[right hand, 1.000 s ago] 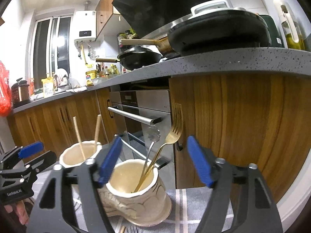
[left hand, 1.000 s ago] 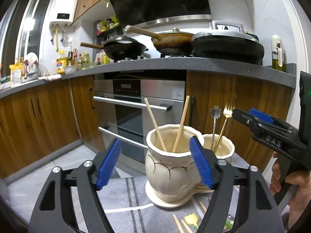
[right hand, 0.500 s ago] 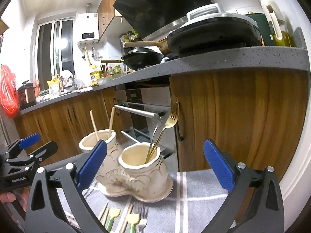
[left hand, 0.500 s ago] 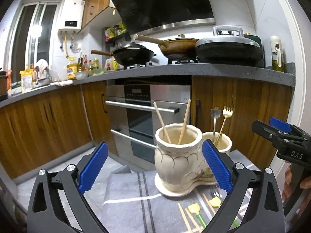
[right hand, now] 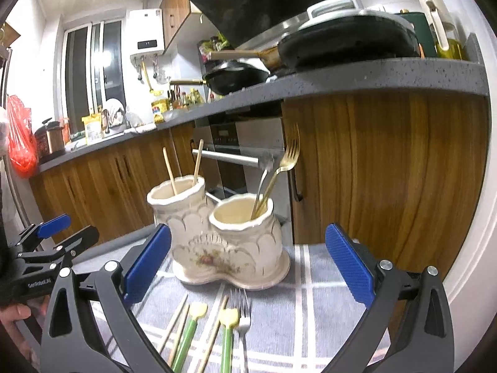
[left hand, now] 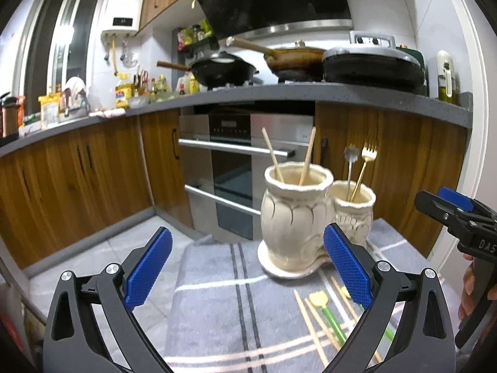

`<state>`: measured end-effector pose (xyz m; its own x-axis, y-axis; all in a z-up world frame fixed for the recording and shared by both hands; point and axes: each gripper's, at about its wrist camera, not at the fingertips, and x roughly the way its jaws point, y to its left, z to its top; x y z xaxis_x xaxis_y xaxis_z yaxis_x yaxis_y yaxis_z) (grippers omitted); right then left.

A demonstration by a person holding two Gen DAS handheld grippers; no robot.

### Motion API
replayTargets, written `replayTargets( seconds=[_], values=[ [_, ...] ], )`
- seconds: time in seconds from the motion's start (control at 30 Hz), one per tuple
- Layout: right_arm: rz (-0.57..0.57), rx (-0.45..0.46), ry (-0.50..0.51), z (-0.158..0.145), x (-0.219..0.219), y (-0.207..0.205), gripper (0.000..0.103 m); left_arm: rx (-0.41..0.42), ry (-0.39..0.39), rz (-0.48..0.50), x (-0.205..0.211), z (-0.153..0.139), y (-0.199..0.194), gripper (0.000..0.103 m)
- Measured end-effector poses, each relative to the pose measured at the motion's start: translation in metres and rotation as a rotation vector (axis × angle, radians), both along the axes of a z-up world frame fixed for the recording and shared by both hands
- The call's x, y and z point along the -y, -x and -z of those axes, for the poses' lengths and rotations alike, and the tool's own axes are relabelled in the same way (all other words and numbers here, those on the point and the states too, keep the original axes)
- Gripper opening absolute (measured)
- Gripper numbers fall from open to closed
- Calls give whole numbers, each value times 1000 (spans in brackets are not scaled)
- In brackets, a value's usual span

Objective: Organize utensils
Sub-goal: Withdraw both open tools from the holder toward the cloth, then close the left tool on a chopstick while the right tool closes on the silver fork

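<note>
Left fingers (left hand: pixel 149 267): blue pads spread wide, nothing between them; the left gripper (left hand: pixel 248 267) hovers over the cloth (left hand: pixel 214 307), short of the holder (left hand: pixel 295 220).
Right fingers (right hand: pixel 349 267): blue pads likewise spread wide and empty; the right gripper (right hand: pixel 245 267) faces the holder from the near side, not touching it.
Holder: cream ceramic, two joined pots on one base, upright near the far edge of the cloth.
Tall pot (right hand: pixel 177 195): holds two chopsticks (right hand: pixel 169 171), leaning apart.
Short pot (right hand: pixel 242 217): holds a gold fork (right hand: pixel 279 171) and a silver utensil (right hand: pixel 265 174), both leaning, heads up; what kind the silver one is cannot be told.
Cloth: grey with dark and white stripes, spread on a low surface before the oven (left hand: pixel 236 168).
Loose utensils: near the cloth's near edge, just before the holder, lie several chopsticks (right hand: pixel 177 320), two green-handled pieces with yellow heads (right hand: pixel 228 326) and a silver fork (right hand: pixel 242 317), roughly parallel.
Person: a hand (right hand: pixel 12 317) on the left gripper's handle, seen from the right wrist; fingers at the right gripper's handle (left hand: pixel 466 292), seen from the left wrist.
Background: grey counter (left hand: pixel 279 93) with pans (left hand: pixel 223 71) above wooden cabinets (right hand: pixel 388 171).
</note>
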<state>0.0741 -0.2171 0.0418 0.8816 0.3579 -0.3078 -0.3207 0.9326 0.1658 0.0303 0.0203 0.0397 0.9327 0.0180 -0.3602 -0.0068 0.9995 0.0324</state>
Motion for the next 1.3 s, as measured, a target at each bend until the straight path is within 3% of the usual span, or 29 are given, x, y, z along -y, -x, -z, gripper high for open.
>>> replayTargets(
  seconds=[0.23, 0.57, 0.9, 1.13, 1.23, 1.3],
  values=[
    [-5, -90, 71, 25, 0, -3, 98, -162, 8, 49, 2, 33, -7, 97],
    [3, -180, 81, 41, 7, -16, 98, -397, -42, 117, 17, 78, -20, 97],
    [-3, -261, 212, 57, 3, -24, 98, -503, -69, 153, 31, 97, -25, 95],
    [-88, -309, 328, 77, -9, -16, 97, -526, -83, 166, 33, 98, -23, 93],
    [-120, -317, 340, 81, -11, -9, 93, -537, -85, 188, 35, 98, -22, 79],
    [-137, -330, 345, 84, -12, -7, 82, -544, -90, 199, 38, 99, -21, 74]
  ],
)
